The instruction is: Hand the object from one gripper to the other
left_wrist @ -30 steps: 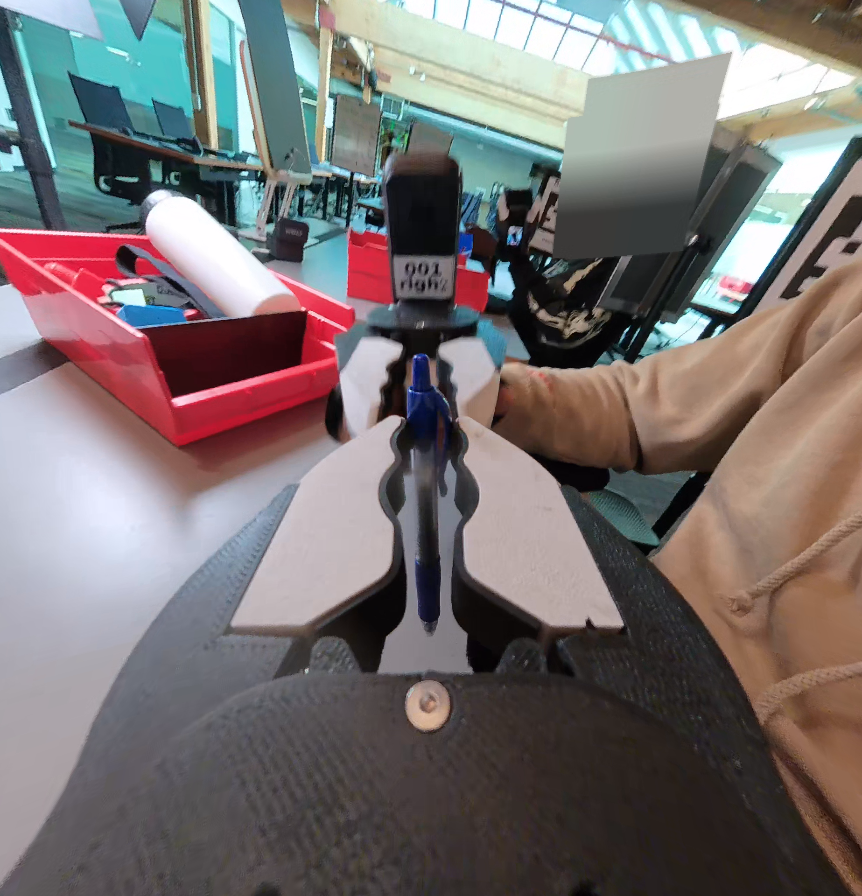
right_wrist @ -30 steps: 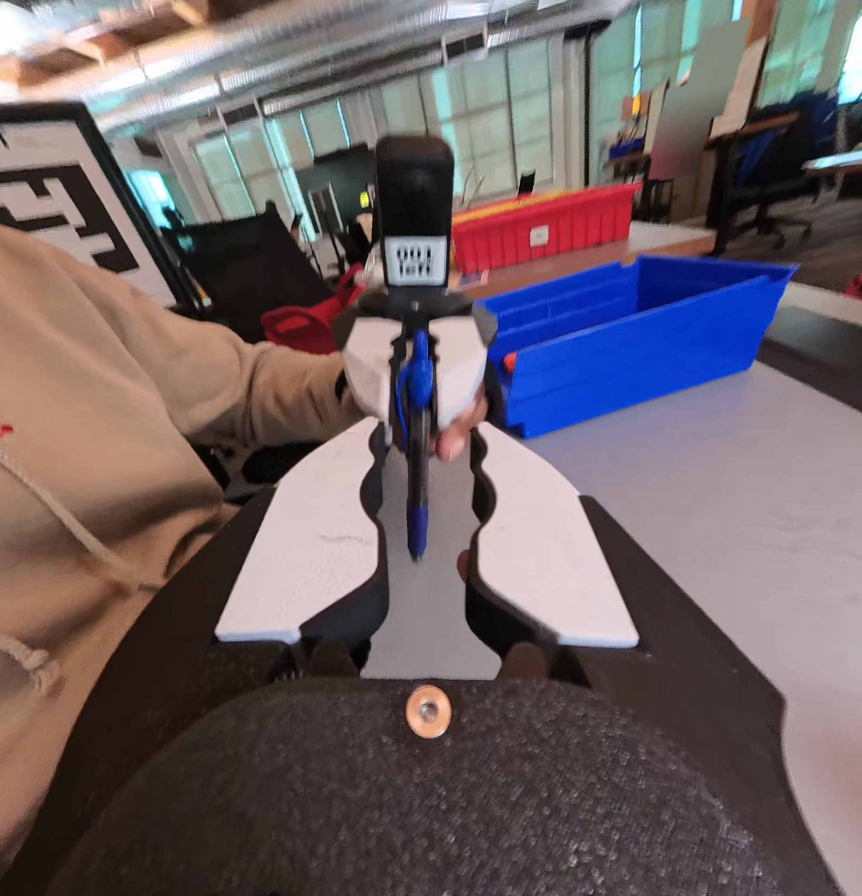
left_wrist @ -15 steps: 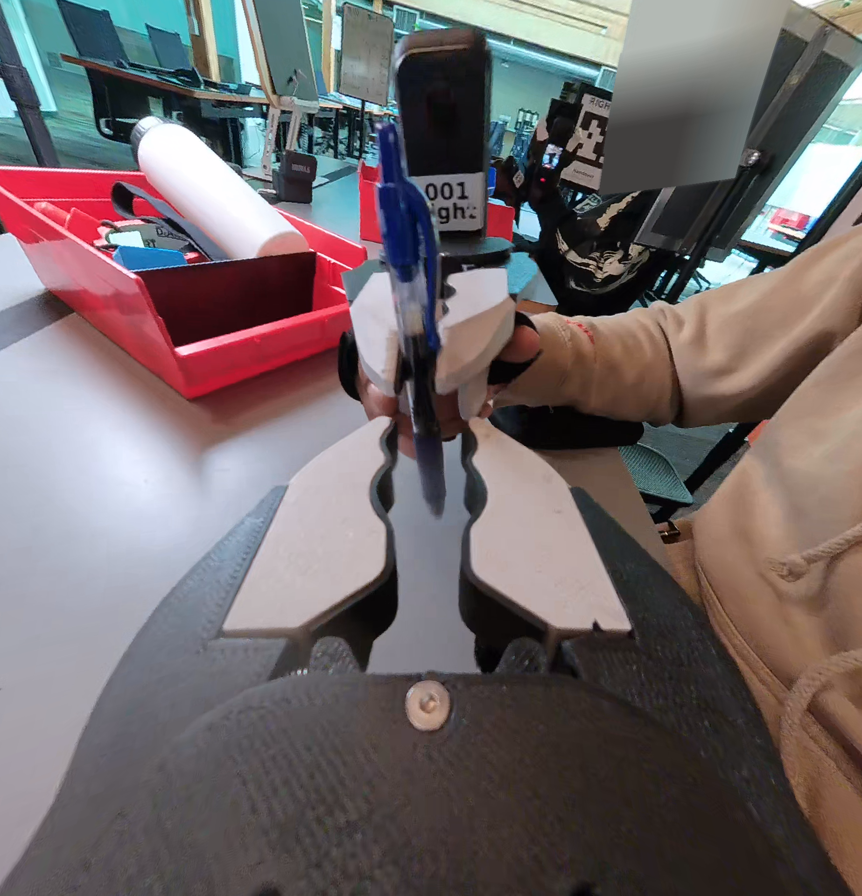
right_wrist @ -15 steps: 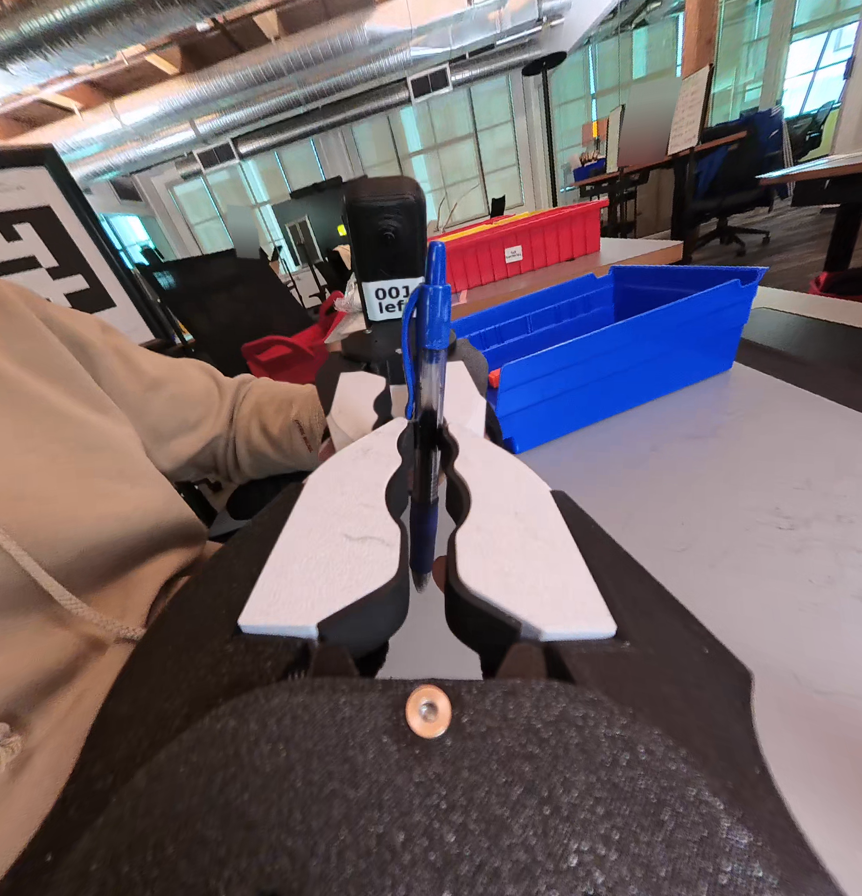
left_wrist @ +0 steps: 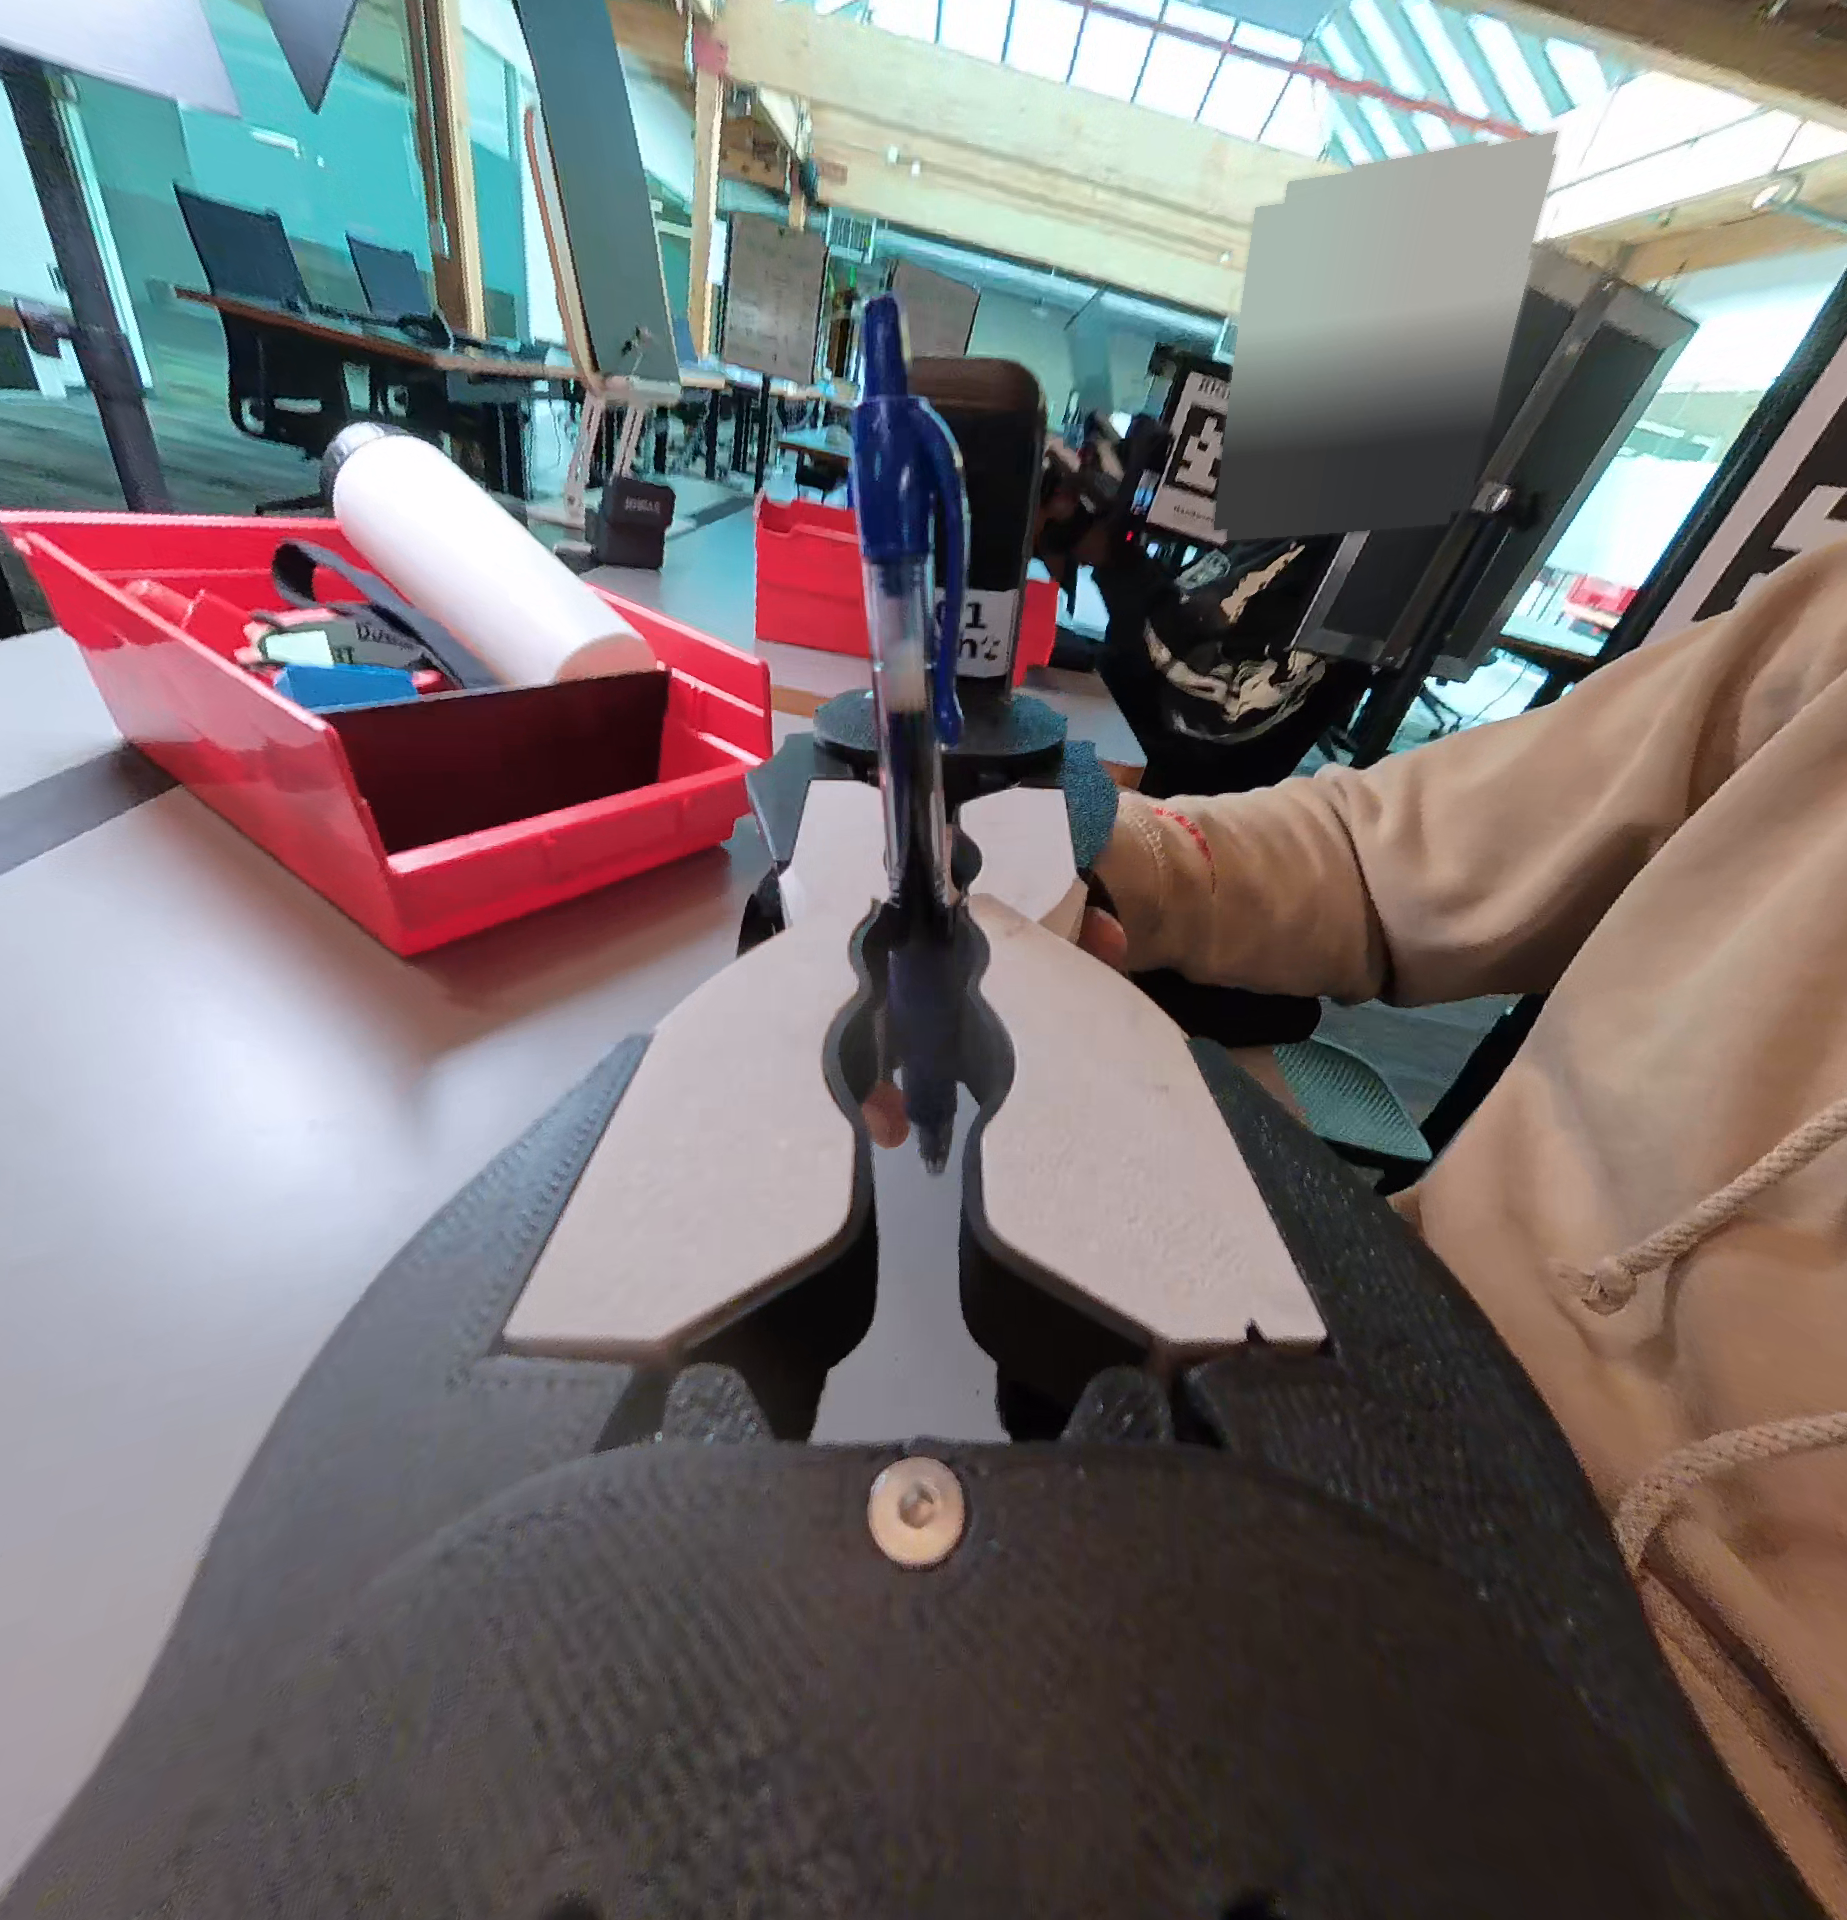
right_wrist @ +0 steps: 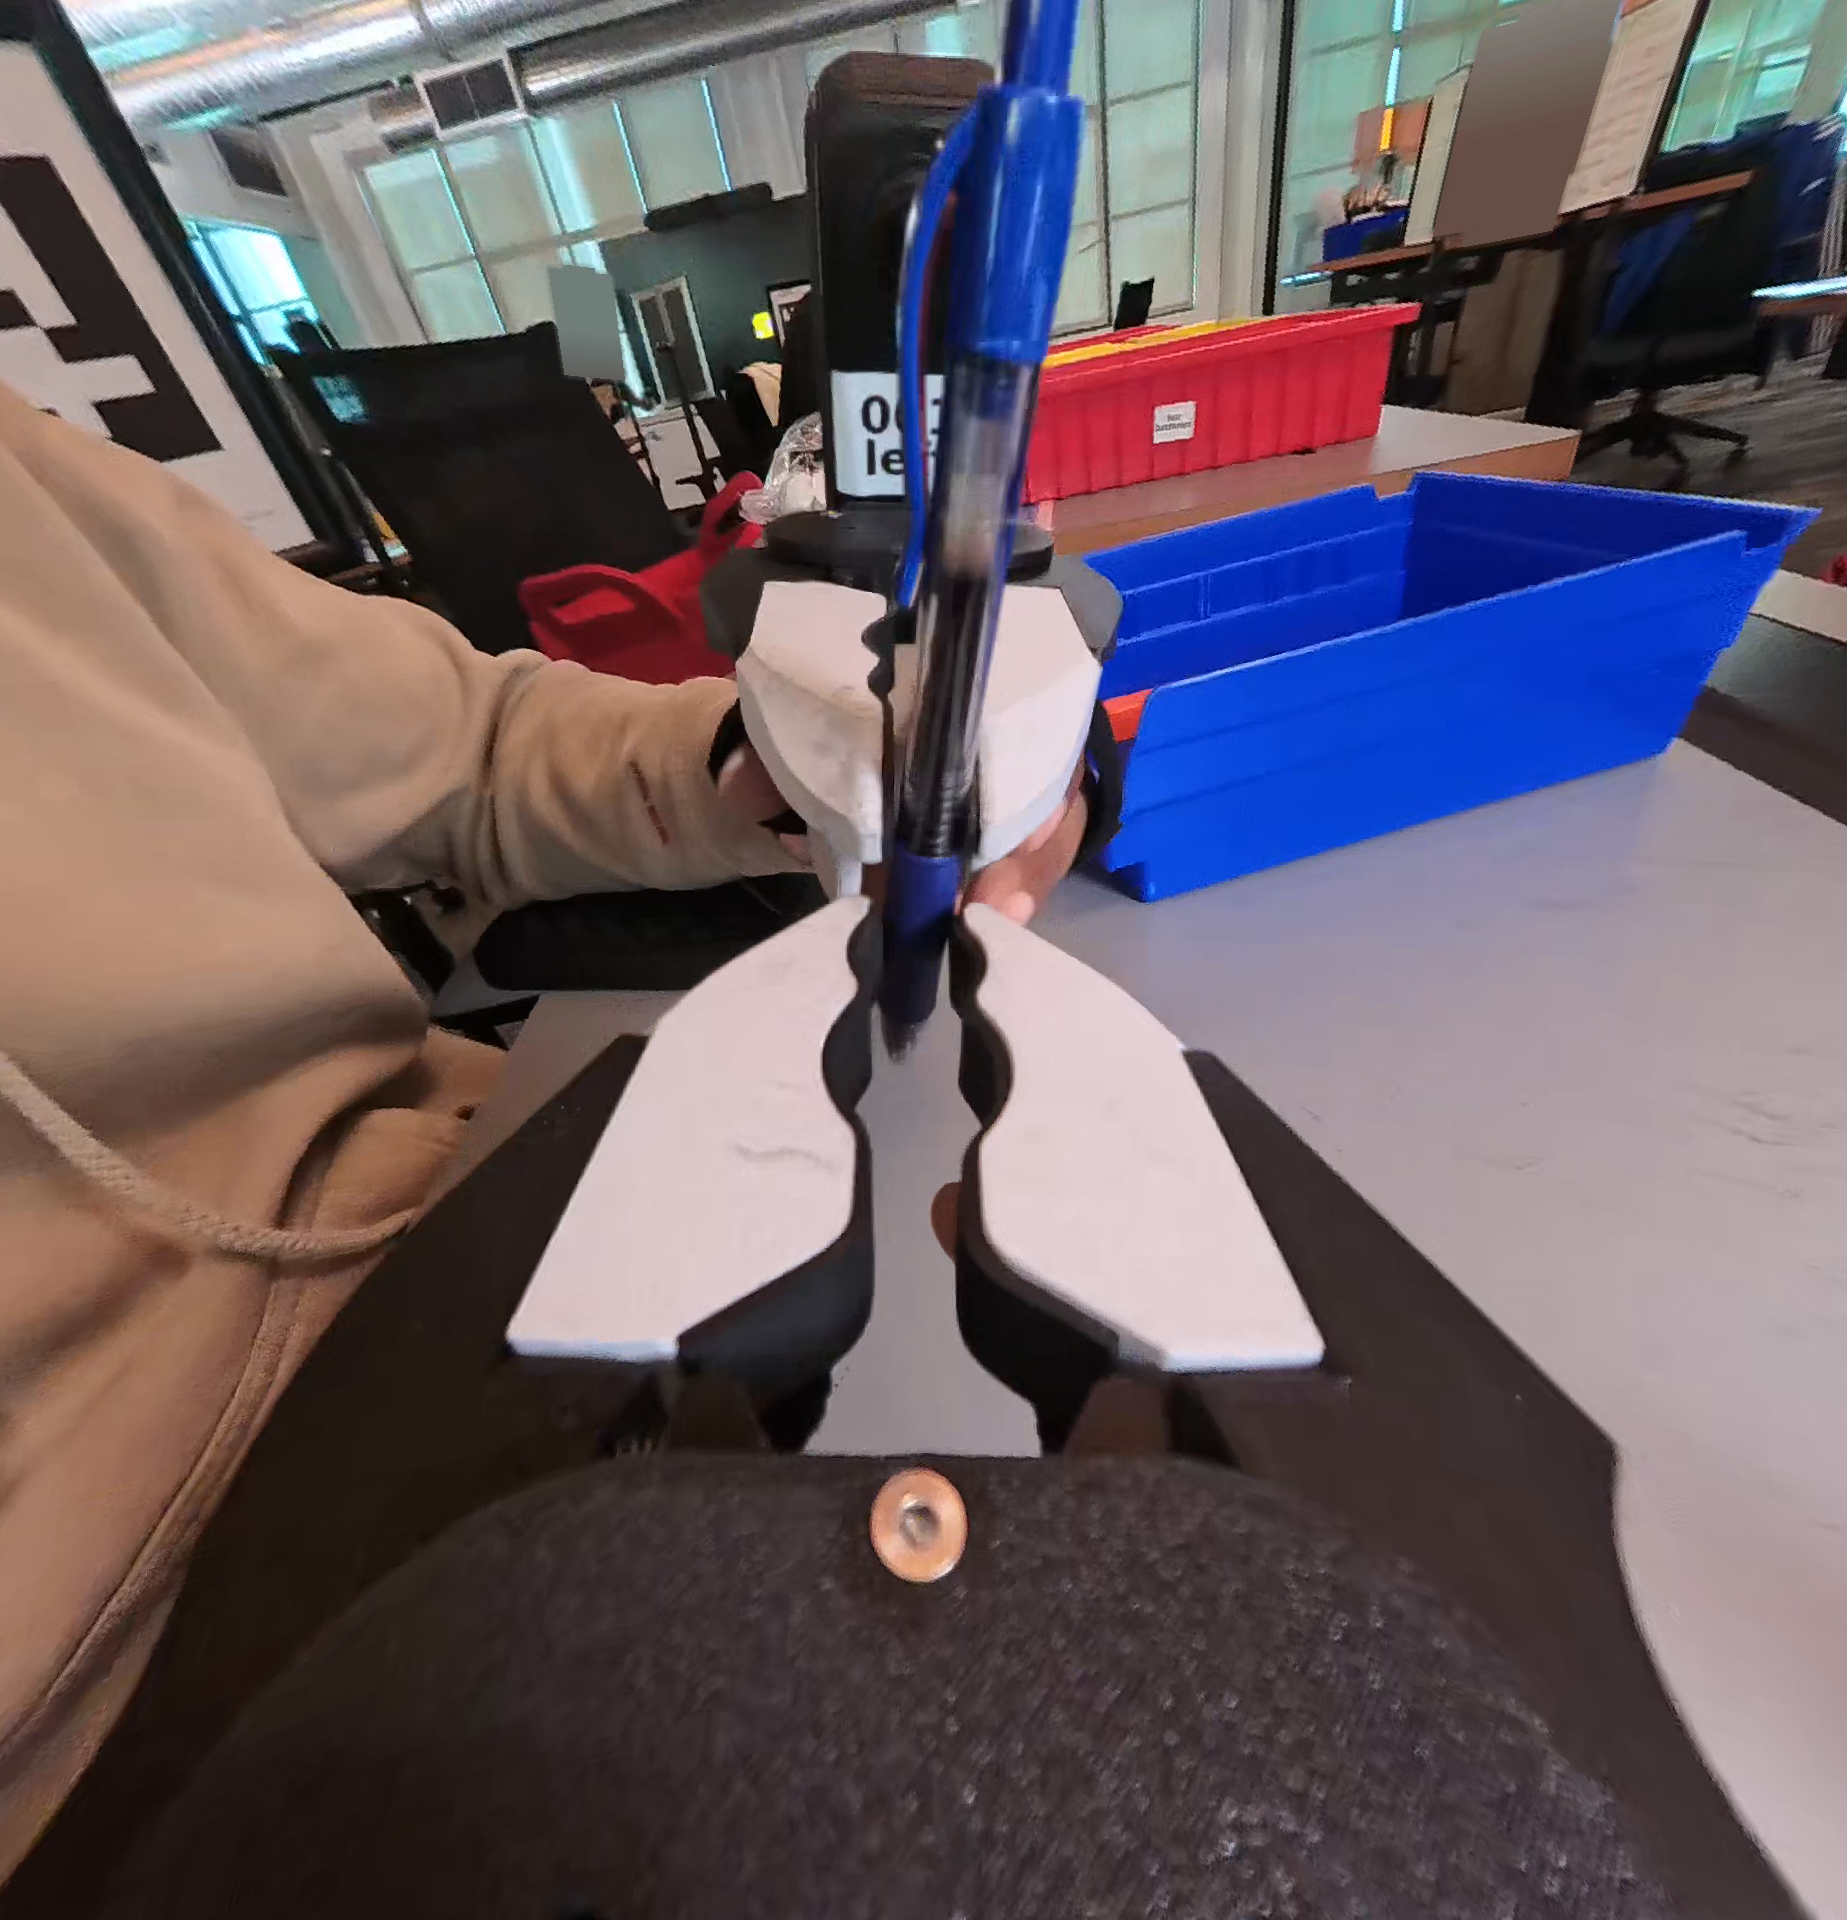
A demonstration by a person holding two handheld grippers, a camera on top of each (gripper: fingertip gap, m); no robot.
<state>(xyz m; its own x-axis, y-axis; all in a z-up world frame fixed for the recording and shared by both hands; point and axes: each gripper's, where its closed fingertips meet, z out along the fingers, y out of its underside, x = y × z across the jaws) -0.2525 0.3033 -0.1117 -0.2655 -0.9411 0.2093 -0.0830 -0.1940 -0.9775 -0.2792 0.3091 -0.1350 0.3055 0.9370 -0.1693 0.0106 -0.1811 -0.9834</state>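
Blue click pen [left_wrist: 914, 790], held upright between the two grippers

The pen has a blue cap end with a clip at the top, a clear barrel showing the ink tube, and a dark blue grip at the bottom with the tip pointing down. It stands nearly vertical, clear of the worktop, its grip section [right_wrist: 914, 935] between gripper fingers.

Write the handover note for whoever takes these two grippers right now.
Left gripper: shut on the blue pen, which stands upright with its tip down between the fingers.
Right gripper: tip to tip with the left one, its fingertips close around the pen's lower end. I cannot tell whether it grips.
Done: both grippers meet at the pen, above the table.
Left: confirm which gripper holds firmly, open the other, then draw them apart.
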